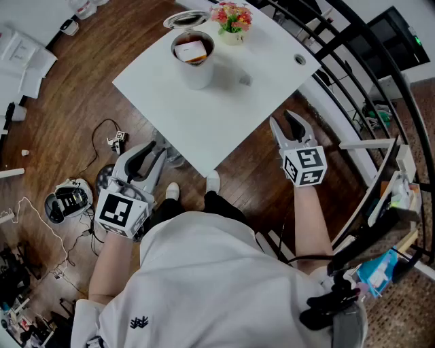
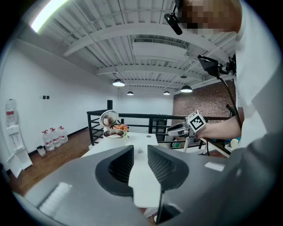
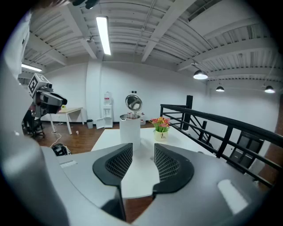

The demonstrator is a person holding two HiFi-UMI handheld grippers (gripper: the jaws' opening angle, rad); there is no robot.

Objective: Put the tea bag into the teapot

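Teapot (image 1: 197, 76) (lid (image 1: 187, 19) up) beside flowerpot (image 1: 232, 34) on table (image 1: 231, 112); left gripper (image 1: 155, 151), right gripper (image 1: 282, 119) parted, empty.

- White table (image 1: 224, 115): square top, standing on a wooden floor (image 1: 75, 109).
- Teapot (image 1: 194, 64): white, cylindrical, lid hinged open, near the far corner.
- Flower pot (image 1: 232, 24): small, pink and yellow blooms, just beside the teapot.
- Small pale object (image 1: 246, 81): near the teapot, kind unclear.

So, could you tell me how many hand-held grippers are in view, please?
2. The left hand-held gripper is over the floor, left of the table's near corner; the right hand-held gripper is by the table's right edge. Both open, empty.
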